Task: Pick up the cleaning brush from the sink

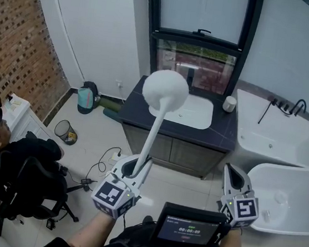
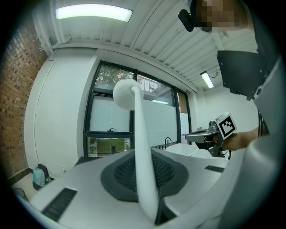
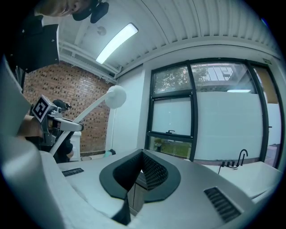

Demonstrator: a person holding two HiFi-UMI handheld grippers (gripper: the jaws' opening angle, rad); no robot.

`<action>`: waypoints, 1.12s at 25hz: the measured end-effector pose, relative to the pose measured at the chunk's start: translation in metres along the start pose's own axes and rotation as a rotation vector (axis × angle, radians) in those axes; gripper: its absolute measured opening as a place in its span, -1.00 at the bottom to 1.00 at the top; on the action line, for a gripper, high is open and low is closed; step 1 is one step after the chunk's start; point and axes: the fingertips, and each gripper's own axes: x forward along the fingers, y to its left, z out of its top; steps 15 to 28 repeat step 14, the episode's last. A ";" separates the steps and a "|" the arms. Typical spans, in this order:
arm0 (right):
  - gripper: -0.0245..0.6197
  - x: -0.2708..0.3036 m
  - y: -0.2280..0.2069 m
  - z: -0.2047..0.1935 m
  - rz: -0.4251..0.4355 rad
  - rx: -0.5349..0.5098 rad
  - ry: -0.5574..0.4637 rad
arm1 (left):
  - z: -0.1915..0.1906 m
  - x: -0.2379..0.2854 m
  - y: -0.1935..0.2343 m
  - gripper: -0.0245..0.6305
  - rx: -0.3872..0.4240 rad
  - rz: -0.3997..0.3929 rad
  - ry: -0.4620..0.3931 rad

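Observation:
In the head view the white cleaning brush rises from my left gripper, its round head in front of the white sink in the dark counter. The left gripper is shut on the brush handle, which runs up between the pads to the ball-shaped head. My right gripper is held level at the right, well short of the counter. Its jaws are shut and hold nothing. From the right gripper view the brush head and the left gripper show at the left.
A white bathtub with a black faucet stands right of the counter, and a second white tub lies nearer. A cup sits on the counter. A seated person, a bin and a teal bag are at the left.

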 end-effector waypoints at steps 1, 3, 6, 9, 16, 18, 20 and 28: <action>-0.99 0.000 0.000 0.001 0.000 -0.001 -0.002 | 0.002 0.000 -0.001 -0.77 0.001 0.000 -0.003; -0.99 -0.001 0.000 0.002 0.001 -0.004 -0.005 | 0.005 -0.001 -0.002 -0.77 -0.004 -0.003 -0.007; -0.99 -0.003 0.003 0.002 0.003 -0.008 -0.004 | 0.005 -0.005 -0.003 -0.77 -0.008 -0.006 -0.002; -0.99 -0.006 0.006 0.003 0.001 -0.007 -0.004 | 0.003 -0.009 -0.002 -0.77 0.001 -0.001 -0.001; -0.99 -0.009 0.010 0.004 -0.004 -0.009 -0.006 | 0.004 -0.016 -0.003 -0.77 -0.003 -0.006 0.005; -0.99 -0.009 0.010 0.004 -0.004 -0.009 -0.006 | 0.004 -0.016 -0.003 -0.77 -0.003 -0.006 0.005; -0.99 -0.009 0.010 0.004 -0.004 -0.009 -0.006 | 0.004 -0.016 -0.003 -0.77 -0.003 -0.006 0.005; -0.99 -0.009 0.010 0.004 -0.004 -0.009 -0.006 | 0.004 -0.016 -0.003 -0.77 -0.003 -0.006 0.005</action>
